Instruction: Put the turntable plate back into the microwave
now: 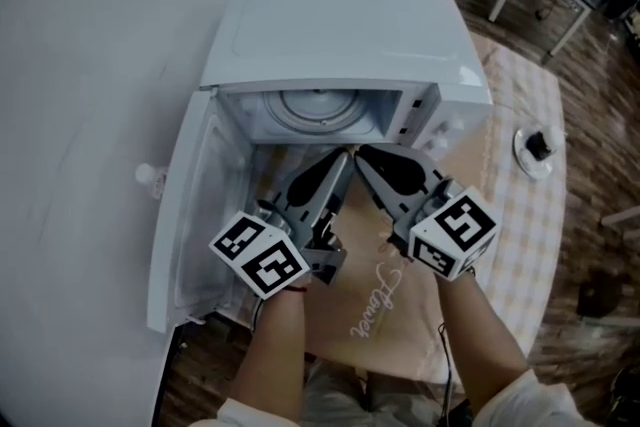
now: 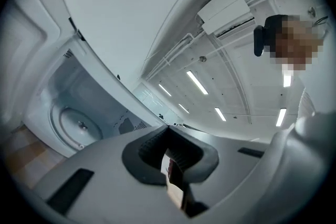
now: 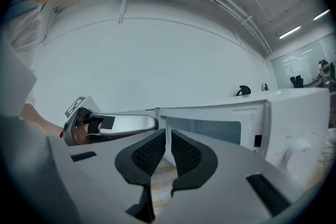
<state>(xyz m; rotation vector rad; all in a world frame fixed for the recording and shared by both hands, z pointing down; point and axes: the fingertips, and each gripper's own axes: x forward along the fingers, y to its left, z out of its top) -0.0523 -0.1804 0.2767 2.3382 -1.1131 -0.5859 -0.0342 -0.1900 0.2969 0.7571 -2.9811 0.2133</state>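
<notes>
Left fingers [image 2: 147,152] closed; right fingers [image 3: 149,155] barely parted, empty; microwave [image 1: 340,25] on checked tablecloth [image 1: 525,215], wood floor [image 1: 600,45].

Turntable plate [image 1: 318,108] half hidden, dish object [image 1: 537,144] unclear

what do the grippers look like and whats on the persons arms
The left gripper and right gripper are pale grey with tapering jaws, black textured pads and a white cube of black square markers each. Light sleeves end near the elbows.
</notes>
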